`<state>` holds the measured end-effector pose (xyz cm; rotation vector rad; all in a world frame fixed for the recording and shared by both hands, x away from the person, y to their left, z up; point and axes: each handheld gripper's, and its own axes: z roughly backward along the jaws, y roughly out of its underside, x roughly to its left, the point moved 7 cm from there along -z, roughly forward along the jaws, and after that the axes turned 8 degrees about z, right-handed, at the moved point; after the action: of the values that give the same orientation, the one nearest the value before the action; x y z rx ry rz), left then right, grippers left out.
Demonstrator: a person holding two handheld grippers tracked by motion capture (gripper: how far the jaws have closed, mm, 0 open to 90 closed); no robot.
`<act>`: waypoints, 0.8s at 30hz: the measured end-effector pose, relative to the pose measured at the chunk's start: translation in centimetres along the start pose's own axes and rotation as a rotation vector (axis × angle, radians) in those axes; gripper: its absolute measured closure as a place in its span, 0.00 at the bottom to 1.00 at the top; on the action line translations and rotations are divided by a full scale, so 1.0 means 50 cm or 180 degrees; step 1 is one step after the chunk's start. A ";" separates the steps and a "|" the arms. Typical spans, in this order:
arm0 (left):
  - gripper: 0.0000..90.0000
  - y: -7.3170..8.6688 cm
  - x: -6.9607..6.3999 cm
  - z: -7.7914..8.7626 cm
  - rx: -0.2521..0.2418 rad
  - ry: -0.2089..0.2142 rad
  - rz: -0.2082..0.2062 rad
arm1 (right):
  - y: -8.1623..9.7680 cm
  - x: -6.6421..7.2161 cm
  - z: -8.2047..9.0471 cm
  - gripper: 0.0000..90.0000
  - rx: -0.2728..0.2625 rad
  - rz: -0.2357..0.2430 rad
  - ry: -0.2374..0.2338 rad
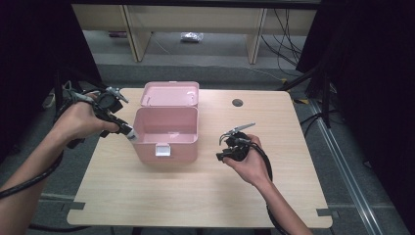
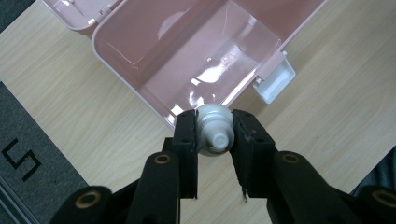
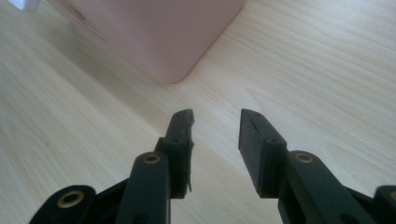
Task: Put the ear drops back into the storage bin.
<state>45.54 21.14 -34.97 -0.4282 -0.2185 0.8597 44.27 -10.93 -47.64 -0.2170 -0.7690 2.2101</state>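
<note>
From above, we see a pink box [image 1: 166,134] standing open near the middle of a pale wooden worktop [image 1: 195,196], its lid [image 1: 170,94] thrown back on the far side and a white latch [image 1: 162,150] on its near wall. The left gripper [image 1: 128,132] comes in over the box's left rim with a small white tube [image 1: 131,135] at its tip, just at the rim. The right gripper [image 1: 226,147] sits in a hand to the right of the box, apart from it, low over the worktop.

Along the left gripper [image 2: 214,135], we look down on its two black fingers [image 2: 186,140] pinching the tube [image 2: 215,133], cap end toward the camera. The tube hangs right over the corner of the box [image 2: 140,65], whose glossy pink inside lies beyond, the latch [image 2: 275,81] jutting from its outer wall at the right.

Along the right gripper [image 3: 215,126], we find its fingers [image 3: 180,133] spread, nothing between them but the wood grain of the worktop [image 3: 303,60]. A rounded lower corner of the box [image 3: 154,32] stands ahead of them, near but not touching.
</note>
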 end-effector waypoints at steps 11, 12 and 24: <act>0.80 -0.013 0.004 -0.010 -0.0004 -0.0006 0.0014 | 0.000 -0.003 0.000 0.73 -0.0036 0.0020 0.0003; 0.80 -0.013 0.004 -0.013 -0.0009 -0.0005 0.0025 | 0.001 -0.001 0.000 0.73 -0.0028 -0.0011 -0.0003; 0.80 -0.016 0.008 -0.032 0.0004 -0.0017 0.0038 | 0.003 -0.004 0.000 0.72 -0.0045 0.0010 0.0000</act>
<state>46.92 20.57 -36.04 -0.4264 -0.2205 0.8726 44.32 -11.13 -47.76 -0.2254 -0.7848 2.2083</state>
